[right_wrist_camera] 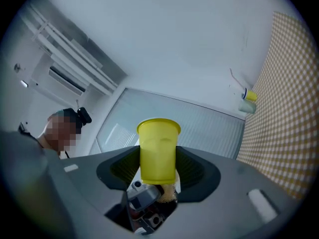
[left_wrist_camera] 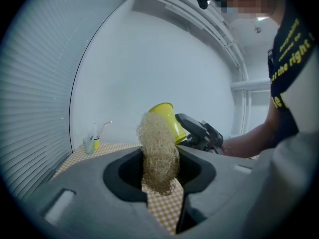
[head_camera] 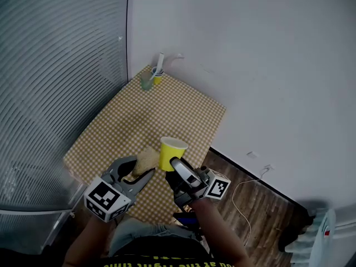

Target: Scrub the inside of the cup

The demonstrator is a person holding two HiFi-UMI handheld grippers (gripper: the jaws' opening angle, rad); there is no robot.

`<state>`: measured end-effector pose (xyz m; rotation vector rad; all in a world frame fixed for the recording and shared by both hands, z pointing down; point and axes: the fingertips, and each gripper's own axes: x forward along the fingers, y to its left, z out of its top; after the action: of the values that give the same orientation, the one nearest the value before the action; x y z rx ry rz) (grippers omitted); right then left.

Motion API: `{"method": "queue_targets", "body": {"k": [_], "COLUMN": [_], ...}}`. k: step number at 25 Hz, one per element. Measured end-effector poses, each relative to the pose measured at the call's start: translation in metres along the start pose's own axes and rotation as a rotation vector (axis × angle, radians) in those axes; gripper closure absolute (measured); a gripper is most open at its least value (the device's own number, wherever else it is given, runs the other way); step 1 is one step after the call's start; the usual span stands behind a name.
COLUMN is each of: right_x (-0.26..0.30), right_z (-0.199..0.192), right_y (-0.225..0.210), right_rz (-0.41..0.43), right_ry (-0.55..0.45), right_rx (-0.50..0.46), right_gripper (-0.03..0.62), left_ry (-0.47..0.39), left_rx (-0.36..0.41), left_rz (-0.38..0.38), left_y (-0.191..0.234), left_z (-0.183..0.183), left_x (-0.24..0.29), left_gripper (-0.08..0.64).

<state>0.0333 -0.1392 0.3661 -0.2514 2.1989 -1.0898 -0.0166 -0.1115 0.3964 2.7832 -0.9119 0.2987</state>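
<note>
Your right gripper (right_wrist_camera: pixel 158 183) is closed on the yellow cup (right_wrist_camera: pixel 158 151), its jaws fairly wide and pressing the lower half of the wall. The mouth points away from the claw, and the cup is up in the air over the near edge of the checked table (head_camera: pixel 167 110). The cup looks light and thin-walled, and a slight dent shows in its side, so expect it to buckle or pop out if you squeeze harder. The firmer place to hold is probably low, near the base, where the wall is stiffest. Your left gripper (left_wrist_camera: pixel 160 183) is clamped more narrowly on the fibrous scrubber (left_wrist_camera: pixel 158 151), whose upper part stands free beyond the jaws. The scrubber sits just beside the cup's outer wall, not in its mouth. It looks soft and springy and will likely bend before it bites, so push gently and brace the cup against the sideways load.
</note>
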Motion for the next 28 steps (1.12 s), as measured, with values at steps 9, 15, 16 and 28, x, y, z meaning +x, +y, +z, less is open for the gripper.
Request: {"method": "queue_targets", "body": {"k": [9, 15, 16, 28], "right_x": [0.004, 0.004, 0.004, 0.007], "right_z": [-0.001, -0.012, -0.013, -0.002], "right_y": [0.006, 0.013, 0.014, 0.033], "right_rz": [-0.023, -0.022, -0.026, -0.025], "right_ry": [0.036, 0.092, 0.102, 0.083], "right_rx": [-0.13, -0.219, -0.251, -0.585], "right_gripper": [0.359, 0.359, 0.359, 0.359], "left_ry": [-0.011, -0.048, -0.048, -0.028], "left_rx": [0.013, 0.024, 0.022, 0.014], "left_rz": [0.017, 0.04, 0.039, -0.004], "left_y": [0.002, 0.008, 0.007, -0.009], "left_z": [0.008, 0.022, 0.023, 0.012], "left_x": [-0.005, -0.01, -0.01, -0.008], "left_gripper": [0.416, 0.416, 0.416, 0.416]}}
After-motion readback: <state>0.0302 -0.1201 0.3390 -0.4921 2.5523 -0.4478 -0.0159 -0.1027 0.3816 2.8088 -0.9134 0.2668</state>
